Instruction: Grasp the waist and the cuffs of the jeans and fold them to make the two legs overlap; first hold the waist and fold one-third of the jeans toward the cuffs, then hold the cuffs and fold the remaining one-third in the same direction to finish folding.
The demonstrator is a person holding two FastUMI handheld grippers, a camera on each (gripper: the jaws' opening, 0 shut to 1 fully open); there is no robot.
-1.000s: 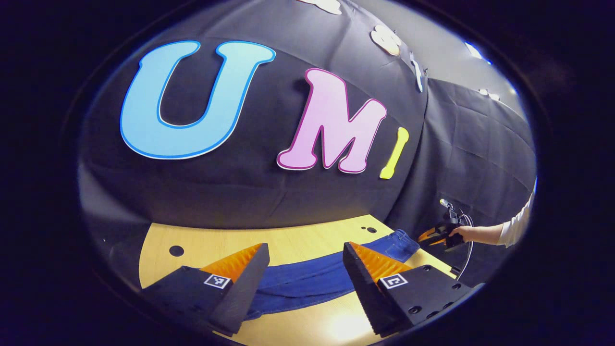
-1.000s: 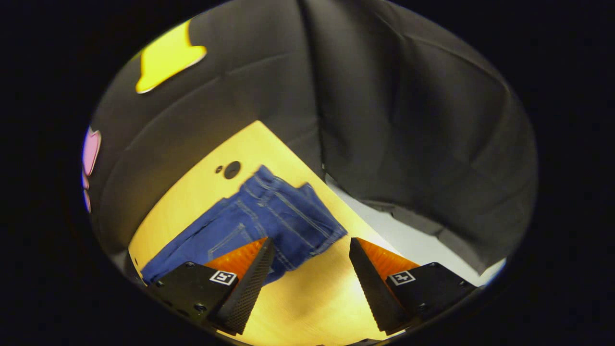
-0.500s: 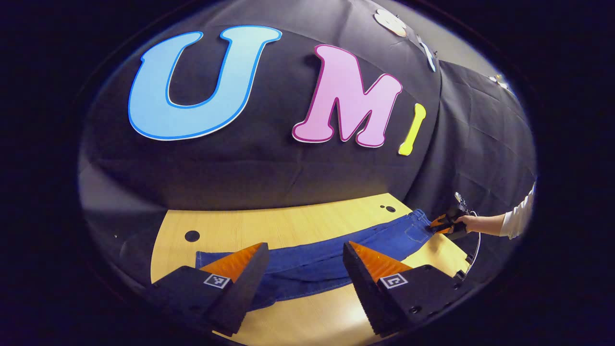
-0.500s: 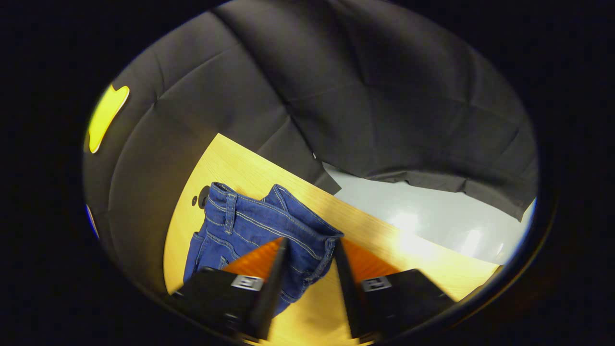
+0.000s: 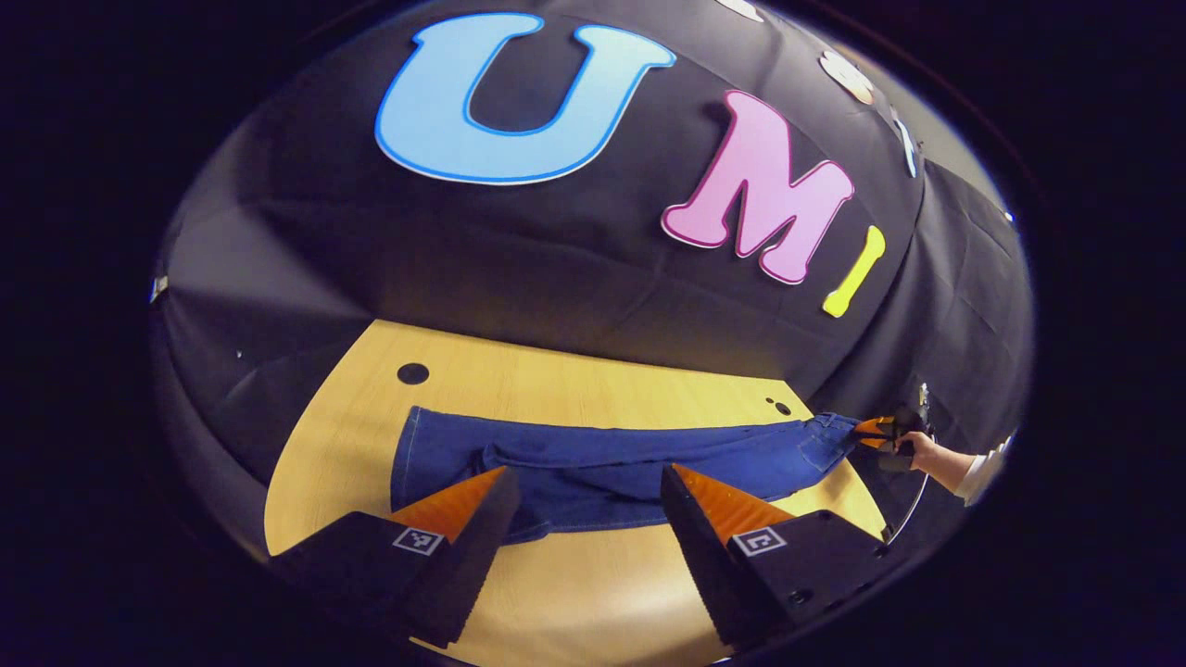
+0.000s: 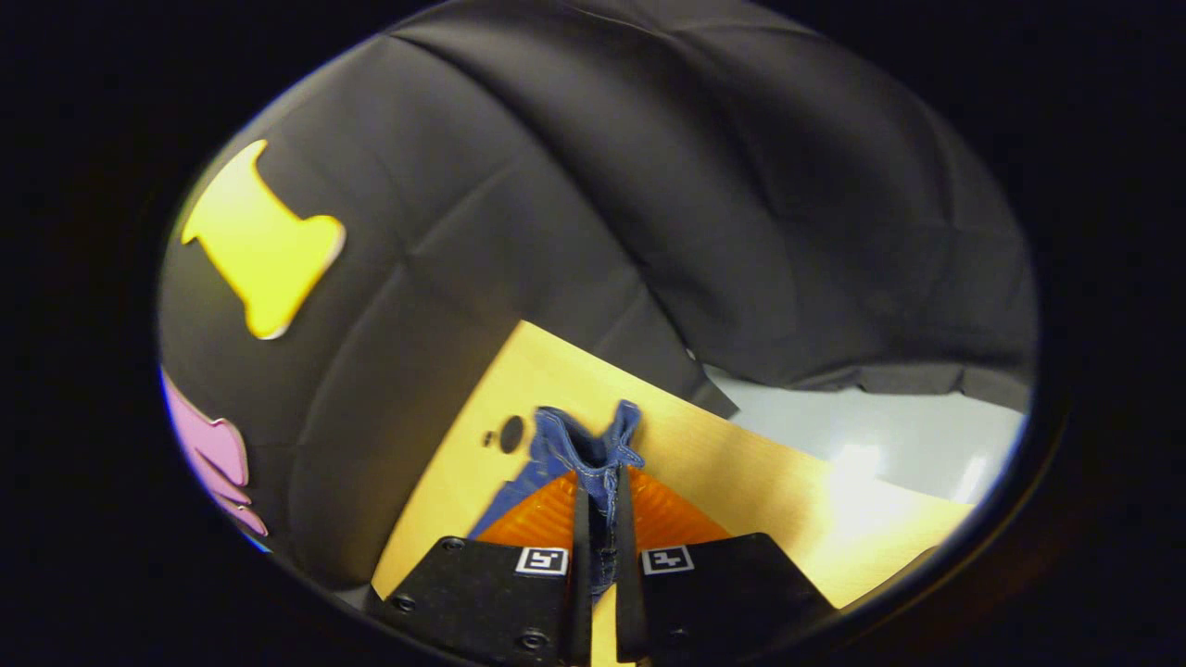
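1. Black cloth walls stand behind your pale wooden bench (image 5: 574,574), where the blue jeans (image 5: 593,459) lie stretched lengthwise, cuffs at the left end in the left gripper view.
2. Your right gripper (image 6: 598,519) is closed almost fully, both fingers pressing on the bunched waist (image 6: 588,445) of the jeans.
3. Your left gripper (image 5: 584,500) hangs wide apart, holding nothing, above the near edge of the legs.
4. Far off in the left gripper view, your hand (image 5: 922,449) holds the right gripper at the waist end; its fingers are too small to make out there.
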